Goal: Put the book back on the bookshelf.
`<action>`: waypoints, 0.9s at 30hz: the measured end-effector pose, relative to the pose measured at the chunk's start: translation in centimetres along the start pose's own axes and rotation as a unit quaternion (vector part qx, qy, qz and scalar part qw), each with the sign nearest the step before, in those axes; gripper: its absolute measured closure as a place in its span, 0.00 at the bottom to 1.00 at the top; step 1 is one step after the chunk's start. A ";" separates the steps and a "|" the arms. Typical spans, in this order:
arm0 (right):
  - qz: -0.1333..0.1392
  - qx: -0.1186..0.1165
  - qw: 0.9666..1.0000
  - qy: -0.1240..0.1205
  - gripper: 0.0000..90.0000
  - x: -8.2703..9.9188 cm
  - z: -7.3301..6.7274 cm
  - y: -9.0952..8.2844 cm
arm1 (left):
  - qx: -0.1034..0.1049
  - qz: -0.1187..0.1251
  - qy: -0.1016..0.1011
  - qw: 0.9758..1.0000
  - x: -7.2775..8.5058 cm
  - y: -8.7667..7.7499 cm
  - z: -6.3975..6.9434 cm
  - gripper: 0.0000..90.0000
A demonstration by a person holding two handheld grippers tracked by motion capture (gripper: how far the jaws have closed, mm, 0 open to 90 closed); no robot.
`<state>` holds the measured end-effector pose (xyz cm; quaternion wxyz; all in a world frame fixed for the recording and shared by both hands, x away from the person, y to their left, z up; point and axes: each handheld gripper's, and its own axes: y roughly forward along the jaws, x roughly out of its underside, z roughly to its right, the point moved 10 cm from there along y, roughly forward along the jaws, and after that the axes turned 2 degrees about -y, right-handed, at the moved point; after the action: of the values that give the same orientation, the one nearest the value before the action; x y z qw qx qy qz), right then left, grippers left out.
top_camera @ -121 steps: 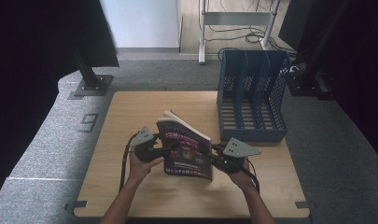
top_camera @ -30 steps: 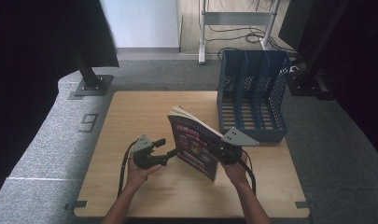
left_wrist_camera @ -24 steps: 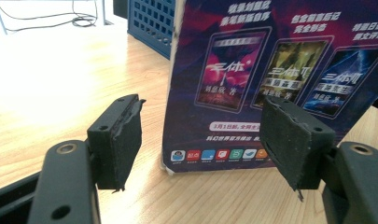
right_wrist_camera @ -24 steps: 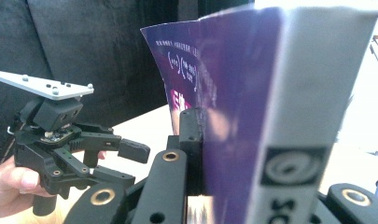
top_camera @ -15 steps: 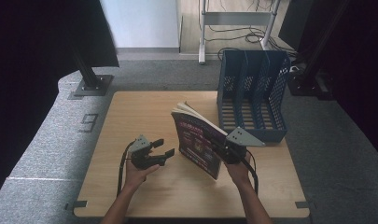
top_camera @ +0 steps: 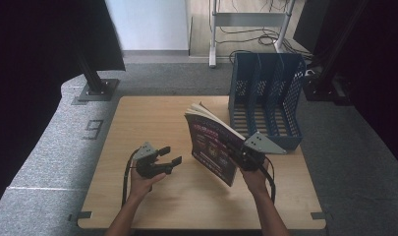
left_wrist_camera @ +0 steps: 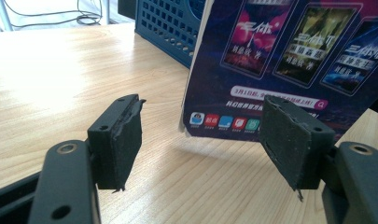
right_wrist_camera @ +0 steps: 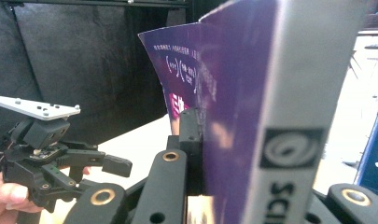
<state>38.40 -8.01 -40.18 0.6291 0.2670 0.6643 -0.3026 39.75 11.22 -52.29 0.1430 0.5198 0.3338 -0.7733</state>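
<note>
High view: my right claw (top_camera: 236,150) clamps the book (top_camera: 211,145) upright on the table (top_camera: 137,118) beside the blue file rack (top_camera: 265,98), not yet slotted in; left gripper view: my left claw (left_wrist_camera: 200,140) gapes wide and empty; right gripper view: spine pinched.
</note>
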 end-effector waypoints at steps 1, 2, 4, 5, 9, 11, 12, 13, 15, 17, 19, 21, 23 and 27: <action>0.001 0.002 1.000 0.000 0.91 -0.1 0.1 -0.1 | 0.000 0.000 0.000 1.000 0.0 0.0 0.0 0.33; 0.002 0.002 1.000 -0.001 0.91 -0.1 0.2 -0.2 | 0.001 0.000 -0.001 1.000 0.0 0.0 0.0 0.33; 0.003 0.004 1.000 0.001 0.91 -0.2 0.3 -0.3 | 0.002 -0.002 0.000 1.000 0.1 0.1 0.0 0.33; 0.003 0.006 1.000 0.001 0.91 -0.3 0.4 -0.3 | 0.002 -0.002 -0.001 1.000 0.1 0.1 0.0 0.33; 0.005 0.012 1.000 0.000 0.91 -0.5 0.7 -0.5 | 0.002 -0.004 -0.002 1.000 0.2 0.1 0.0 0.33; 0.008 0.014 1.000 0.000 0.91 -0.6 0.9 -0.6 | 0.003 -0.005 -0.003 1.000 0.3 0.1 -0.1 0.33; 0.009 0.013 1.000 0.000 0.91 -0.7 1.0 -0.7 | 0.004 -0.005 -0.005 1.000 0.3 0.1 -0.1 0.33; 0.010 0.015 1.000 0.001 0.91 -0.8 1.1 -0.8 | 0.006 -0.005 -0.006 1.000 0.3 0.1 -0.1 0.33; 0.012 0.018 1.000 0.001 0.91 -1.0 1.3 -0.9 | 0.005 -0.005 -0.005 1.000 0.3 0.1 -0.1 0.33; 0.013 0.021 1.000 0.001 0.91 -1.1 1.4 -1.0 | 0.005 -0.005 -0.005 1.000 0.3 0.1 -0.1 0.33; 0.014 0.024 1.000 0.001 0.91 -1.2 1.6 -1.1 | 0.004 -0.005 -0.004 1.000 0.3 0.1 -0.1 0.33; 0.017 0.027 1.000 0.003 0.91 -1.3 1.8 -1.1 | 0.004 -0.007 -0.004 1.000 0.4 0.2 -0.1 0.33; 0.019 0.027 0.999 0.005 0.91 -1.4 2.0 -1.1 | 0.004 -0.009 -0.003 1.000 0.4 0.2 -0.1 0.33; 0.020 0.028 0.999 0.004 0.91 -1.6 2.1 -1.2 | 0.001 -0.012 -0.001 1.000 0.5 0.2 -0.2 0.33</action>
<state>39.07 -10.36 -38.55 0.6243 0.2993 0.6527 -0.3075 39.77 11.23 -52.87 0.1335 0.5153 0.3386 -0.7759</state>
